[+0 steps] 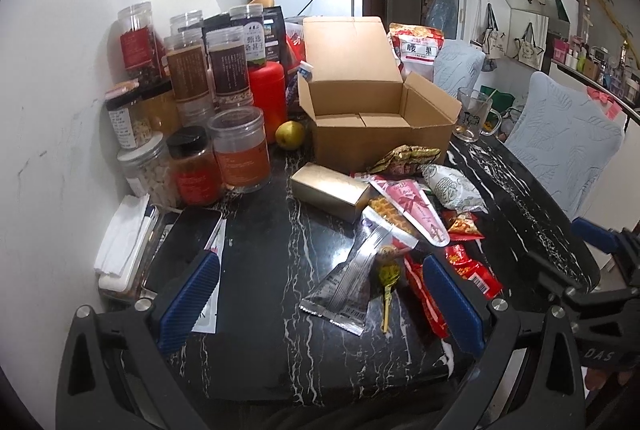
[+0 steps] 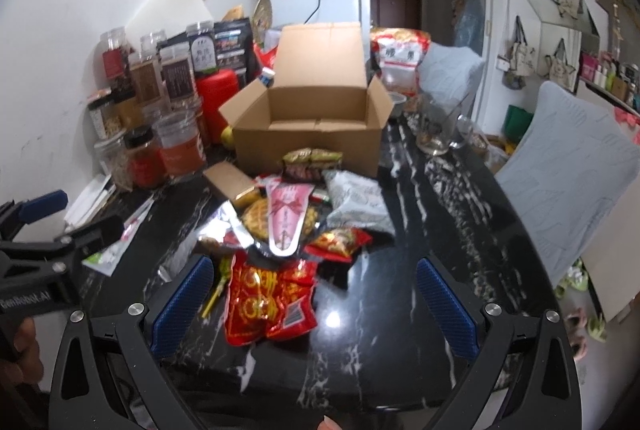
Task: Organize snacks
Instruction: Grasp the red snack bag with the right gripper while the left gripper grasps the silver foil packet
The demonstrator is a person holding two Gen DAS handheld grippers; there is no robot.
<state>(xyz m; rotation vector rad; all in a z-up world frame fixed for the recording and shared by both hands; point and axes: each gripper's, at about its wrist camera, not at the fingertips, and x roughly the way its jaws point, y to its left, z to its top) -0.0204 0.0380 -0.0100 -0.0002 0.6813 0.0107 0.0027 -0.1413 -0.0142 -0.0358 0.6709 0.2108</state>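
An open, empty cardboard box point(image 1: 380, 133) point(image 2: 308, 145) stands on the black marble table point(image 1: 280, 238) point(image 2: 400, 270). In front of it lies a heap of snacks: a gold box point(image 1: 330, 189) point(image 2: 230, 181), a pink packet point(image 1: 412, 209) point(image 2: 288, 218), a white pouch point(image 1: 452, 185) point(image 2: 354, 201), a silver packet point(image 1: 352, 286), red packets point(image 1: 472, 270) point(image 2: 268, 300). My left gripper point(image 1: 320, 302) is open and empty, above the table near the silver packet. My right gripper point(image 2: 316, 306) is open and empty, over the large red packet.
Several jars point(image 1: 192, 125) point(image 2: 160, 125) crowd the left by the wall. A pear point(image 1: 290, 135), a cashew bag point(image 1: 418, 47) point(image 2: 400, 61) and a glass mug point(image 1: 474, 113) point(image 2: 438, 133) surround the box. A phone point(image 1: 180, 250) and tissues point(image 1: 120, 238) lie near left. Cushioned chairs point(image 1: 568, 149) stand right.
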